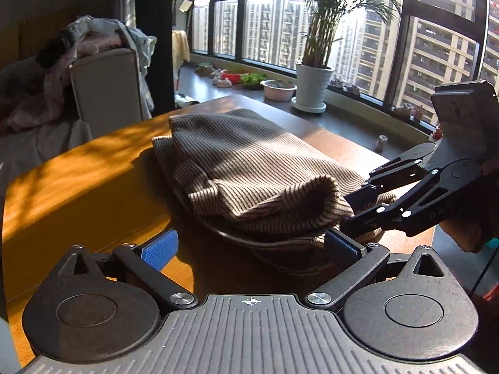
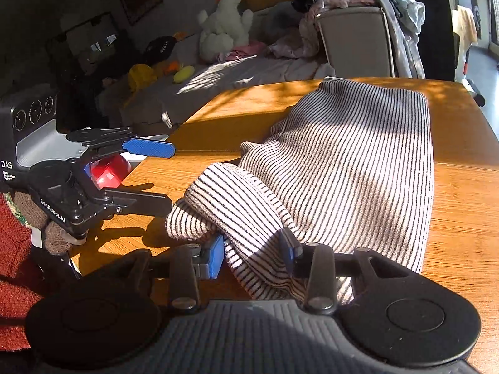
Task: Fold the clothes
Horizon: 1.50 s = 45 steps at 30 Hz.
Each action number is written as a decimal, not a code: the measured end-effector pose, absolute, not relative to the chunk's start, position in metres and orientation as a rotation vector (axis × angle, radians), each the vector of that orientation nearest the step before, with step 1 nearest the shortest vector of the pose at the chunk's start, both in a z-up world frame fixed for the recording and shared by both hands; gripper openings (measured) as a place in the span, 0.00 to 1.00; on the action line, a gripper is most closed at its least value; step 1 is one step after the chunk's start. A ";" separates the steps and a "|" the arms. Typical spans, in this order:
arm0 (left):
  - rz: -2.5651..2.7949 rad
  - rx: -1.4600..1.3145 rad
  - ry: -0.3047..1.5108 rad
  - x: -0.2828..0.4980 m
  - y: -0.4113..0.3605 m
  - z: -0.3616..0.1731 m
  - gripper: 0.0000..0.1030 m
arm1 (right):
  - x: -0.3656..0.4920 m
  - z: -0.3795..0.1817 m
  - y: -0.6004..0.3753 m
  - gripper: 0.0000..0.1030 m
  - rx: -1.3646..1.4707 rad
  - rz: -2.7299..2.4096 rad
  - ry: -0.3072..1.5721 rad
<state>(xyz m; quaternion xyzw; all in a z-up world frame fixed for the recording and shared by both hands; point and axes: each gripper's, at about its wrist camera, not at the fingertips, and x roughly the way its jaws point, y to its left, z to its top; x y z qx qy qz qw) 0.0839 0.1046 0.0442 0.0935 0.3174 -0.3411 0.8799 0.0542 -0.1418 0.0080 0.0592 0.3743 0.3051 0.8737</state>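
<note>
Wooden table (image 1: 78, 187): right tool (image 2: 254, 251) pinches striped garment (image 2: 358, 162).

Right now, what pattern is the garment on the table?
Thin dark stripes on pale knit garment; clearest in the right wrist view.

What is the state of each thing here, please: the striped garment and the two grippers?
Striped garment: folded over, lying on the wooden table, near corner lifted and bunched.
Left gripper: fingers wide open, holding nothing, near edge of the garment lies between them.
Right gripper: fingers closed on the bunched near corner of the garment.
Wooden table: partly in sunlight, partly in shadow.
</note>
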 end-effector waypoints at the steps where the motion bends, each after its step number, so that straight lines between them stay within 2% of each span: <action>1: -0.725 0.202 0.666 0.082 0.102 0.043 1.00 | 0.054 0.008 -0.142 0.36 0.125 0.637 0.782; 9: -0.744 0.286 0.719 0.077 0.075 0.026 1.00 | 0.056 0.006 -0.143 0.36 0.133 0.640 0.778; 14: -0.668 0.256 0.728 0.091 0.067 0.019 1.00 | 0.031 0.012 -0.118 0.37 -0.156 0.599 0.655; 15: -0.667 0.234 0.730 0.095 0.068 0.021 1.00 | 0.022 0.012 -0.112 0.40 -0.240 0.582 0.608; 17: -0.671 0.199 0.729 0.099 0.068 0.024 1.00 | 0.007 0.012 -0.101 0.56 -0.379 0.558 0.525; 18: -0.669 0.199 0.726 0.100 0.067 0.026 1.00 | 0.002 0.011 -0.098 0.59 -0.421 0.556 0.496; 26: -0.659 0.170 0.719 0.101 0.066 0.032 1.00 | 0.002 -0.014 -0.075 0.66 -0.625 0.509 0.414; 27: -0.658 0.168 0.719 0.101 0.066 0.032 1.00 | 0.001 -0.015 -0.071 0.65 -0.653 0.494 0.386; 28: -0.656 0.165 0.719 0.102 0.066 0.033 1.00 | 0.001 -0.015 -0.069 0.60 -0.672 0.486 0.368; 29: -0.655 0.161 0.717 0.102 0.066 0.034 1.00 | 0.000 -0.014 -0.068 0.40 -0.689 0.480 0.354; 31: -0.656 0.151 0.707 0.101 0.069 0.038 1.00 | 0.001 -0.009 -0.070 0.34 -0.693 0.476 0.351; 45: -0.551 -0.016 0.625 0.107 0.116 0.072 1.00 | -0.006 0.018 -0.094 0.22 -0.624 0.521 0.461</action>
